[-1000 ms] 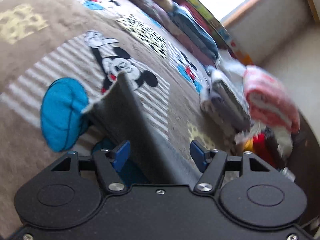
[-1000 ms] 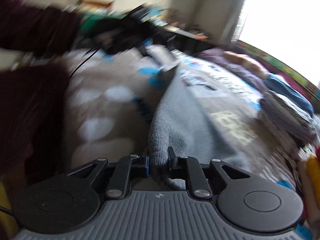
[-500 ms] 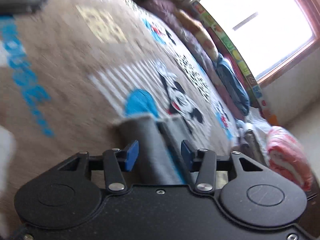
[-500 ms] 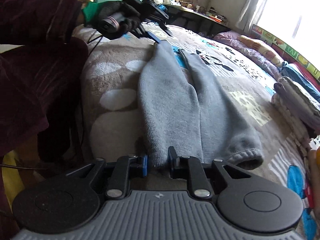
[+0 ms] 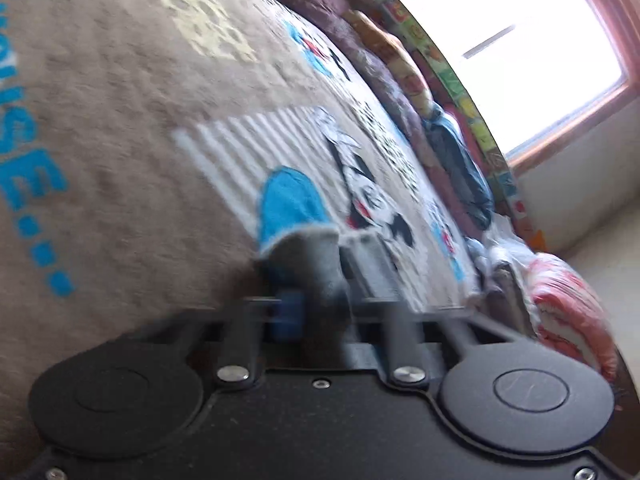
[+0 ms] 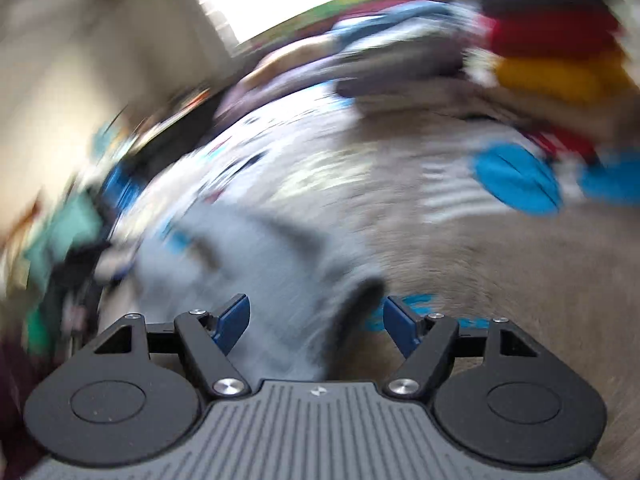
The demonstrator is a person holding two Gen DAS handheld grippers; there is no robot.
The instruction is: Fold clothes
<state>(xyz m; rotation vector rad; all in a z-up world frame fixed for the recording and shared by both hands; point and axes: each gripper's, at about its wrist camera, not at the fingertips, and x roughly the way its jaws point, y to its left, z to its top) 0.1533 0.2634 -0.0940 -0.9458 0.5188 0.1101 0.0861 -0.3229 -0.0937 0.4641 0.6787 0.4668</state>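
- The grey knitted garment lies spread on the bed's brown cartoon-print blanket; in the right wrist view it runs from just in front of the tool up toward the left, its outline smeared by motion blur.
- A dark fold or cuff of that grey knit rises just ahead of the right tongs, between the two blue pads.
- The right tongs are opening: the blue pads stand far apart, and neither presses on the cloth, so the garment lies loose between them.
- In the left wrist view one end of the same grey garment shows, with its pale edge turned up against the blanket.
- The left tongs are clenched on that grey end; one blue pad is visible pressed against the cloth, while the other is lost in blur behind the fabric.
- The blanket beneath carries a striped white patch, a blue oval and a black-and-white cartoon mouse, with blue lettering at the left edge.
- Along the far side of the bed sit purple and patterned pillows, a dark blue bundle and a red-and-white folded cloth.
- In the right wrist view, a stack of folded clothes in red and yellow sits at the upper right, badly blurred.
- A bright window with a wooden frame stands beyond the bed.
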